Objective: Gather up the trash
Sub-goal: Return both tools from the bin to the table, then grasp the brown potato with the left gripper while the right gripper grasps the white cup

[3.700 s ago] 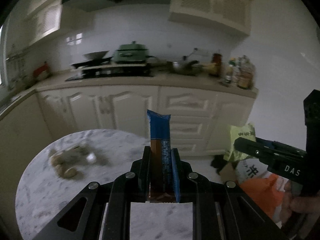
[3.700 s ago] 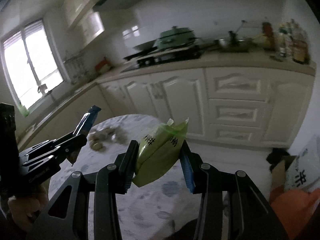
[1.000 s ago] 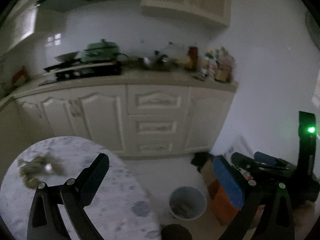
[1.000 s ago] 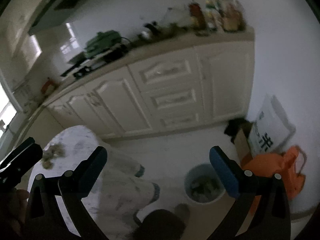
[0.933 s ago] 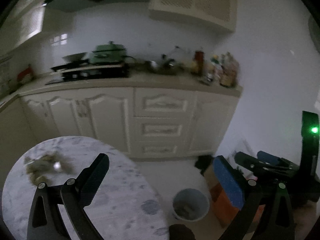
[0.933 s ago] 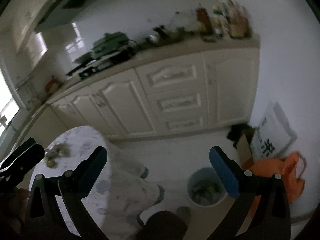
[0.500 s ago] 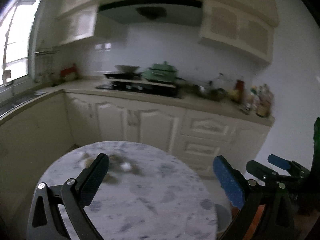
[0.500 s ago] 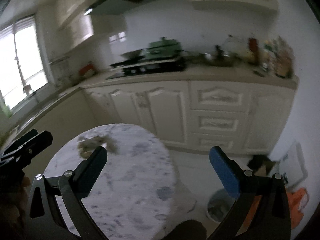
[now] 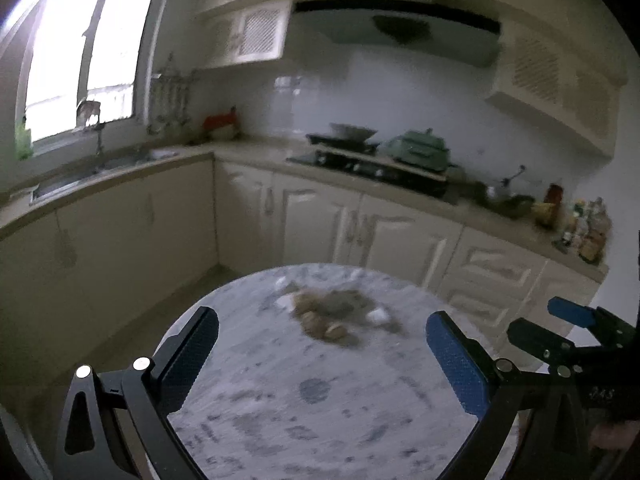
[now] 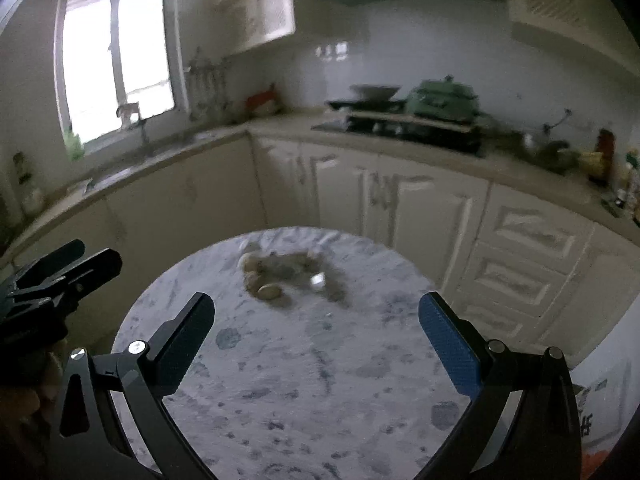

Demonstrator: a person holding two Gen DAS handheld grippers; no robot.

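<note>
A heap of brownish shells and scraps [image 9: 330,316] [image 10: 286,276] lies on the far half of the round marble table [image 9: 280,400] [image 10: 320,380]. My left gripper [image 9: 320,354] hangs open and empty over the table's near part, short of the heap. My right gripper [image 10: 314,338] is also open and empty, facing the same heap from the near side. Each gripper shows in the other's view: the right gripper [image 9: 576,328] at the right edge, the left gripper [image 10: 64,268] at the left edge.
White kitchen cabinets [image 9: 320,224] run behind the table, with a stove and a green pot [image 9: 418,150] on the counter. A sink [image 9: 92,170] sits under the window at left. Bottles [image 9: 584,232] crowd the counter's right end. An orange bag [image 10: 592,460] peeks out at bottom right.
Both grippers held wrappers 3.7 s ago and were open and empty over the floor bin a second ago. Both have since swung left, back over the table toward the heap.
</note>
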